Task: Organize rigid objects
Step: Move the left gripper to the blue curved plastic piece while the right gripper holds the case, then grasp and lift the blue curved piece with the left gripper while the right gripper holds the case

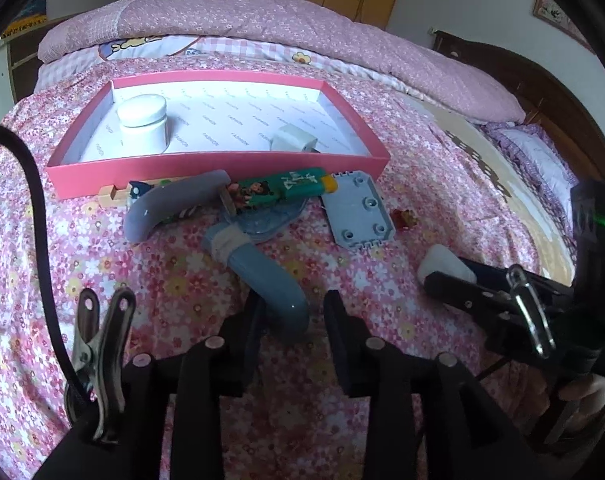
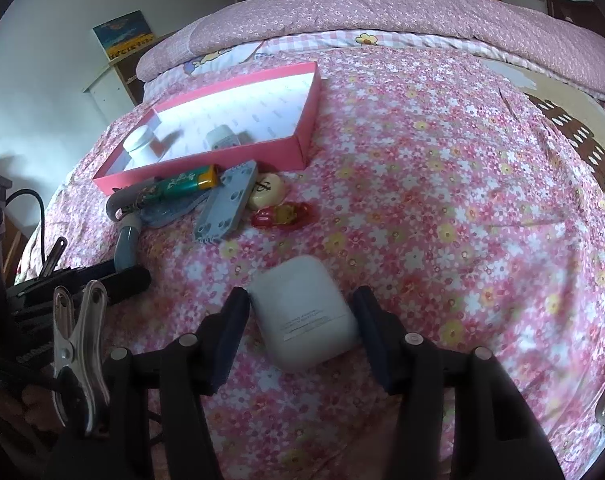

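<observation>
My left gripper (image 1: 296,308) is open over the flowered bedspread; the near end of a blue-grey pipe elbow (image 1: 262,276) lies between its fingers, with a gap on the right side. My right gripper (image 2: 302,304) is shut on a white earbud case (image 2: 302,312). In the left wrist view that case (image 1: 442,264) sits at the tip of the right gripper (image 1: 454,276). The pink box (image 1: 214,168) holds a white jar (image 1: 142,120) and a white adapter (image 1: 292,138). In front of it lie a grey curved pipe (image 1: 166,204), a green lighter (image 1: 278,192) and a grey studded plate (image 1: 358,208).
A cream oval piece (image 2: 267,195) and a red toy (image 2: 280,216) lie beside the plate. A small wooden block (image 1: 112,196) rests against the box front. A folded pink quilt (image 1: 262,20) lines the far side of the bed. A black cable (image 1: 42,240) hangs at the left.
</observation>
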A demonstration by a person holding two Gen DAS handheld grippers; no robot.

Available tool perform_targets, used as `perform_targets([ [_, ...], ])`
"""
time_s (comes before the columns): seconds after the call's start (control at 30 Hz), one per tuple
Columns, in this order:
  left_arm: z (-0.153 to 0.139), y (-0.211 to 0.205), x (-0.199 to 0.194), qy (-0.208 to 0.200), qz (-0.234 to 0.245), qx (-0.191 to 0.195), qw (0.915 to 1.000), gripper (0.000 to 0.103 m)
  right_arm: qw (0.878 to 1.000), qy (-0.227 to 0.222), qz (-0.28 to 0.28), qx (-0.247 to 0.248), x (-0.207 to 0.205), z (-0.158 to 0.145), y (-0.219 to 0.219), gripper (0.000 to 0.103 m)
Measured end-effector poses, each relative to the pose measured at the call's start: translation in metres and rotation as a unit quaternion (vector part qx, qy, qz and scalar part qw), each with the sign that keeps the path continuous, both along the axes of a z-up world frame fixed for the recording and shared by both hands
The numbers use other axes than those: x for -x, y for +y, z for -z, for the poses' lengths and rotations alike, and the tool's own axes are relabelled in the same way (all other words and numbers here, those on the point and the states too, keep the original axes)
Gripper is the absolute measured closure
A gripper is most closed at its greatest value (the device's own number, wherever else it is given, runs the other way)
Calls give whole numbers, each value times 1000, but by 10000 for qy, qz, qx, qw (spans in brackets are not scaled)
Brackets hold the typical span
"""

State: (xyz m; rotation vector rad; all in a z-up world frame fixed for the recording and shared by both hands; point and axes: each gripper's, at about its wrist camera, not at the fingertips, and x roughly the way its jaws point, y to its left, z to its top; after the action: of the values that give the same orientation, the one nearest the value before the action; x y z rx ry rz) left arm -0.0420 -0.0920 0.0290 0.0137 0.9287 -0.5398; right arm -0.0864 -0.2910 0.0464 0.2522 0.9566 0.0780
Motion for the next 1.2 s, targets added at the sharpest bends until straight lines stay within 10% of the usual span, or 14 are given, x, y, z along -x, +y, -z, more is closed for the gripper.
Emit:
perform_targets([
  [0.23, -4, 1, 5, -100, 64, 95, 9999, 53, 9997, -216, -41, -78, 4, 2, 1, 39],
  [0.97, 4, -33, -12, -428, -484, -541, 9964, 51, 9984, -541, -1, -171, 10, 5, 7, 26],
  [1.2, 0, -25, -10, -447, -436, -588, 9963, 82, 9985, -520, 155, 2, 13, 4, 7, 39],
])
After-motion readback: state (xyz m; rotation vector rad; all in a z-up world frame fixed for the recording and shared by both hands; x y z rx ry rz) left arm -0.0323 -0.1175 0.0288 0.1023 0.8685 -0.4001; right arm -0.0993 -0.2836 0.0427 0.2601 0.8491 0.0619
